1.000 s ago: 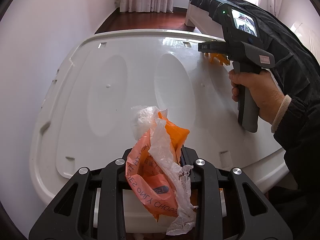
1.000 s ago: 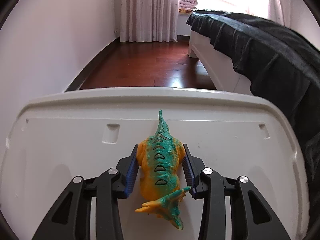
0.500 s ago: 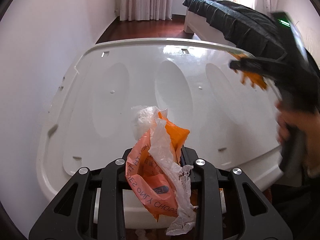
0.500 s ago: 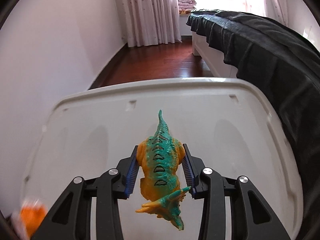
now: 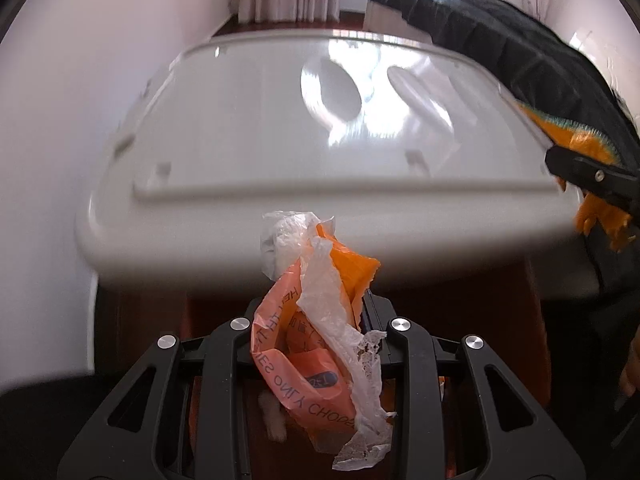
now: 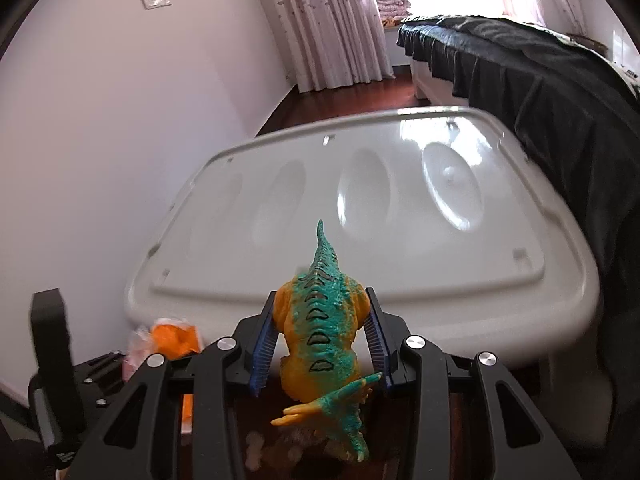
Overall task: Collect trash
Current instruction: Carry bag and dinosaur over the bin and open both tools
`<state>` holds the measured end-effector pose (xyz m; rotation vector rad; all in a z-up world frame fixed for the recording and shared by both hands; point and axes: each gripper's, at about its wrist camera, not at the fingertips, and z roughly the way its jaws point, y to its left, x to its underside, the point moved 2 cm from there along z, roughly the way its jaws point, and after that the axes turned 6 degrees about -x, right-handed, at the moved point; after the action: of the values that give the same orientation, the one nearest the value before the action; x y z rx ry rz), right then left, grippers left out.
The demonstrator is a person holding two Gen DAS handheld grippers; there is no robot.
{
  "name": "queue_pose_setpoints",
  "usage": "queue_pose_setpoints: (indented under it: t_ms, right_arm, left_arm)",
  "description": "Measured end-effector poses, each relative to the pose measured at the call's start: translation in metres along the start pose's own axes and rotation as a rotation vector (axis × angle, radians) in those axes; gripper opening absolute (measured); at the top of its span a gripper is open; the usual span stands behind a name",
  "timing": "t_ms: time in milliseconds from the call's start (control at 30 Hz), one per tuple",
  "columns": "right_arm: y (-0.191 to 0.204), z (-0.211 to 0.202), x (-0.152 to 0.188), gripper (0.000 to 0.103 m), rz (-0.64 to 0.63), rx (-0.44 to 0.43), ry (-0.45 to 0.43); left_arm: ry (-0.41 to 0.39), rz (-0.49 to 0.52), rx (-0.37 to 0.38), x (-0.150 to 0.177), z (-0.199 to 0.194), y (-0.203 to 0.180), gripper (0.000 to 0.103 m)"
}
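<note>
Left hand-held gripper (image 5: pixel 316 320) clamping orange wrapper (image 5: pixel 312 344), right hand-held gripper (image 6: pixel 320 336) clamping toy dinosaur (image 6: pixel 320 332)

Orange against white
Orange wrapper (image 5: pixel 308 344) with dark lettering, clear film; toy dinosaur (image 6: pixel 320 320) orange with teal back, black markings; white lid (image 6: pixel 400 248); black blanket (image 6: pixel 540 80).

both wrist cams low, close before white bin lid (image 5: pixel 280 128), facing window, sharing lid (image 6: pixel 400 216)

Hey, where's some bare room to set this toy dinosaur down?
The white bin lid looks bare, from its near rim to the bed. It is crowded low left, where the left gripper holds the orange wrapper.
</note>
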<state>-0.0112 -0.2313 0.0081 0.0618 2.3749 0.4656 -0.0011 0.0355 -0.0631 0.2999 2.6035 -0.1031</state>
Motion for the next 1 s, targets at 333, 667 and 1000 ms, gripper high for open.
queue_pose_setpoints:
  t_ms: [333, 667, 1000]
  right_arm:
    - [0.017, -0.013, 0.111, 0.041, 0.021, 0.027, 0.182]
    - [0.004, 0.035, 0.128, 0.041, 0.026, 0.105, 0.267]
    - [-0.004, 0.058, 0.148, 0.041, 0.042, 0.114, 0.362]
  left_arm:
    - [0.155, 0.020, -0.025, 0.088, -0.002, 0.000, 0.030]
    - [0.216, -0.024, -0.081, 0.071, 0.055, 0.006, 0.030]
    - [0.297, -0.022, -0.076, 0.087, 0.081, 0.008, 0.031]
